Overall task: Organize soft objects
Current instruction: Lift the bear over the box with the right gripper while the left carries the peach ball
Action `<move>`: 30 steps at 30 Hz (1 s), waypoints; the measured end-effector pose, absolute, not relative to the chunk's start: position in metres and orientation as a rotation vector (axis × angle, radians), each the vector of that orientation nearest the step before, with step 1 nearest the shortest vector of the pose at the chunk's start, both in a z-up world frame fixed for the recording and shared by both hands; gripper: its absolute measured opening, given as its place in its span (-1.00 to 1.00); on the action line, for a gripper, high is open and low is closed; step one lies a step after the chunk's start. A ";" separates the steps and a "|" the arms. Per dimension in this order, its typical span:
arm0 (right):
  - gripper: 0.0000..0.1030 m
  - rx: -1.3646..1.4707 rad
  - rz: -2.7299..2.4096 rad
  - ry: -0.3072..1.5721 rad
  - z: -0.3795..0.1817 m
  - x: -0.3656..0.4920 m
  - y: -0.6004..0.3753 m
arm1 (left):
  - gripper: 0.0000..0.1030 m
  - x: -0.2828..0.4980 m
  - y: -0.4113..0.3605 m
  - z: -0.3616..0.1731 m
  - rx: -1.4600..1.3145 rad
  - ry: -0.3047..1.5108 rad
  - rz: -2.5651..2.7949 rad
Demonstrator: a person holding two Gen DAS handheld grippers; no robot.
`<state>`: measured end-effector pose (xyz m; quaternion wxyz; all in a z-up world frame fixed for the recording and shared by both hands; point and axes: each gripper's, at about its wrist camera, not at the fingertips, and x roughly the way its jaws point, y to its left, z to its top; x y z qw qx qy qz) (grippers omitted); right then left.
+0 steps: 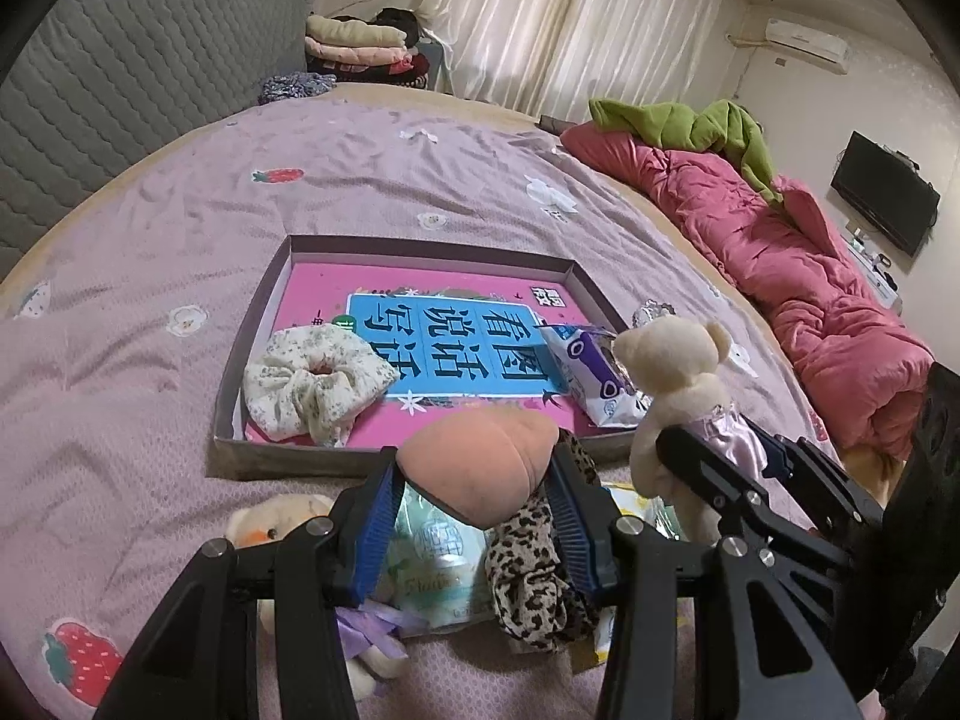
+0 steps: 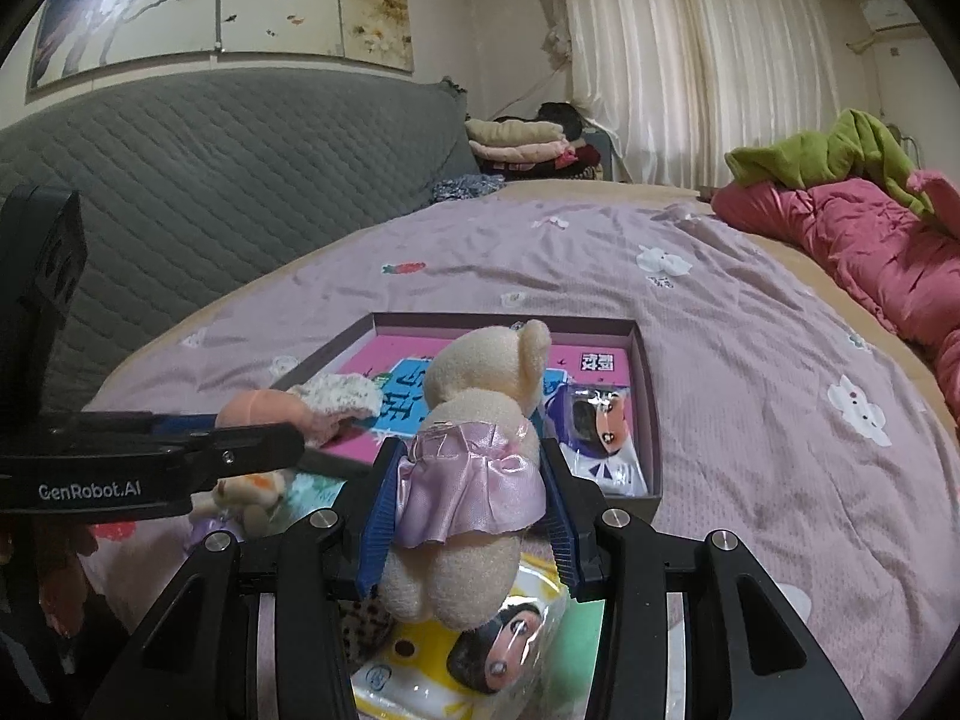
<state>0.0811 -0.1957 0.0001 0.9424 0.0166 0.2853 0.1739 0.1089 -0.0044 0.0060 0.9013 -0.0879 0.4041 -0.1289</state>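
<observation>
My left gripper [image 1: 474,474] is shut on a peach-coloured plush [image 1: 480,468], held just before the near wall of the shallow box [image 1: 300,456]. My right gripper [image 2: 471,504] is shut on a cream teddy bear [image 2: 480,378] at its pink satin skirt; the bear hangs upright over the box's near right corner. Inside the box lie a floral scrunchie [image 1: 312,378] and a tissue pack with a purple car [image 1: 594,378], on a pink and blue book cover. On the bed under the grippers lie a leopard-print scrunchie [image 1: 534,588], a pale green pack [image 1: 432,570], a small cream bear [image 1: 282,528] and a yellow pack [image 2: 420,654].
The box rests on a lilac bedspread [image 1: 180,228]. A red quilt [image 1: 810,300] with a green garment [image 1: 690,126] runs along the right side. A grey quilted headboard [image 1: 120,90] stands at the left, with folded clothes [image 1: 360,48] beyond it.
</observation>
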 end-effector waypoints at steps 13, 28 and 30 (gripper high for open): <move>-0.12 0.053 0.339 0.539 0.010 0.105 -0.200 | -0.06 0.130 -0.005 -0.003 -0.184 0.830 -0.236; -0.12 0.052 0.341 0.504 0.010 0.138 -0.188 | -0.06 0.155 -0.003 -0.007 -0.200 0.831 -0.212; -0.12 0.056 0.340 0.503 0.009 0.140 -0.189 | -0.06 0.156 -0.003 -0.008 -0.192 0.831 -0.209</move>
